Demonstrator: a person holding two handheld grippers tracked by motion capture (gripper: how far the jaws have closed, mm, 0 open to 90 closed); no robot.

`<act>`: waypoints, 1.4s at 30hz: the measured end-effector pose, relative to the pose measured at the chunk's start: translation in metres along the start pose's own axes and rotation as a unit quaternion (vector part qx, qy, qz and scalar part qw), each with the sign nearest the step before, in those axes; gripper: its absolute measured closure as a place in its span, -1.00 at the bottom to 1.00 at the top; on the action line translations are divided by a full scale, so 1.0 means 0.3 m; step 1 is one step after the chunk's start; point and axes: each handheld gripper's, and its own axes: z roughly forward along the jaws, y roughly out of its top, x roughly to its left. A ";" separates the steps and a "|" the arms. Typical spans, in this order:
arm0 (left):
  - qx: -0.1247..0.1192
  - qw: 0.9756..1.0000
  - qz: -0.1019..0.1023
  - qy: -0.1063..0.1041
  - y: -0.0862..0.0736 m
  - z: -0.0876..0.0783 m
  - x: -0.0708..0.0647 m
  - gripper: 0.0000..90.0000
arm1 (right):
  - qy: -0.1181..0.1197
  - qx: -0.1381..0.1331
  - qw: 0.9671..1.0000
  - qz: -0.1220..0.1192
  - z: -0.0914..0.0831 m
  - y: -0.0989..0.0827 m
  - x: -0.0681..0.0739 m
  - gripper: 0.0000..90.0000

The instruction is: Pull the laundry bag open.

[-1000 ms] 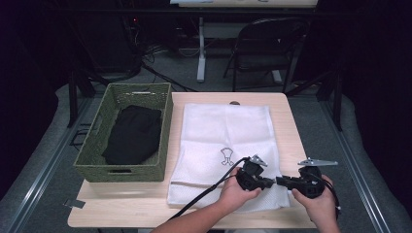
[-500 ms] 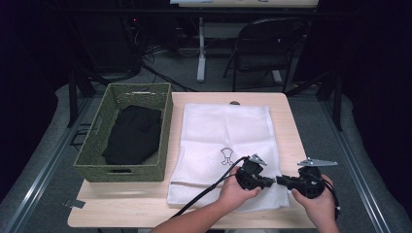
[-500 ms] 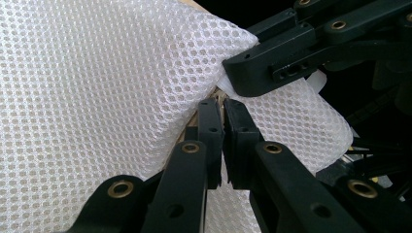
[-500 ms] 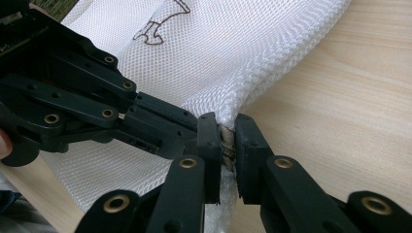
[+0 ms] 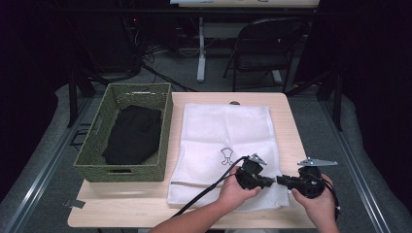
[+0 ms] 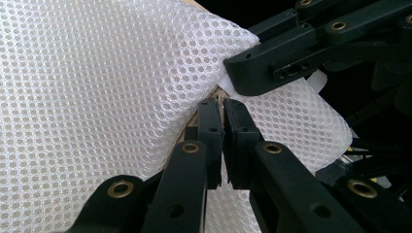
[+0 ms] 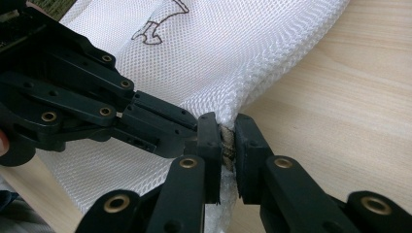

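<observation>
Both your grippers meet at the near right corner of the white mesh bag (image 5: 226,145) on the table (image 5: 286,116) — left gripper (image 6: 223,104) clenched on its mesh, right gripper (image 7: 227,127) clamped on the zipper pull. Next, likely: hold left, draw right steadily.

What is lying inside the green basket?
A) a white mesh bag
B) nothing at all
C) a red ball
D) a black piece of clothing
D: in the high view, the green basket holds a dark folded black piece of clothing, while the white mesh bag lies beside it on the table.
</observation>
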 end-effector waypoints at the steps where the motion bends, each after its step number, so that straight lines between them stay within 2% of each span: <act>1: 0.000 1.000 0.002 0.000 0.001 -0.001 0.001 0.94 | -0.001 0.000 1.000 -0.001 -0.001 0.000 0.000 0.84; 15: -0.001 1.000 -0.001 -0.001 0.000 -0.008 0.001 0.95 | -0.002 -0.001 1.000 -0.005 -0.003 -0.001 -0.003 0.85; 16: 0.003 1.000 0.002 0.010 -0.001 -0.009 0.001 0.95 | -0.002 -0.001 1.000 -0.005 -0.003 -0.001 -0.003 0.86; 17: 0.006 1.000 0.001 0.018 -0.003 -0.011 0.005 0.95 | -0.020 -0.003 1.000 -0.008 -0.007 -0.001 -0.004 0.86; 18: 0.004 1.000 -0.006 0.012 -0.006 -0.013 0.012 0.95 | -0.031 -0.007 0.999 -0.008 -0.012 -0.001 -0.009 0.87; 20: 0.000 1.000 -0.017 0.009 -0.013 -0.024 0.028 0.95 | -0.030 -0.013 0.999 0.007 -0.024 -0.004 -0.026 0.87; 23: 0.001 1.000 -0.017 0.017 -0.018 -0.032 0.028 0.95 | -0.028 -0.017 0.999 0.017 -0.030 -0.009 -0.045 0.86; 27: 0.004 1.000 -0.013 0.019 -0.024 -0.041 0.027 0.95 | -0.030 -0.011 0.999 0.009 -0.025 -0.008 -0.038 0.87; 30: 0.003 1.000 -0.015 0.021 -0.030 -0.049 0.033 0.95 | -0.036 -0.009 0.999 0.007 -0.022 -0.009 -0.039 0.86; 33: 0.003 1.000 -0.020 0.023 -0.041 -0.064 0.044 0.95 | -0.033 -0.014 0.999 0.012 -0.021 -0.013 -0.047 0.86; 38: 0.007 0.999 -0.020 0.032 -0.062 -0.096 0.056 0.94 | -0.039 -0.007 0.999 0.011 -0.014 -0.017 -0.047 0.86; 42: 0.014 0.999 -0.020 0.047 -0.085 -0.125 0.069 0.94 | -0.045 -0.005 0.999 0.009 -0.012 -0.019 -0.048 0.86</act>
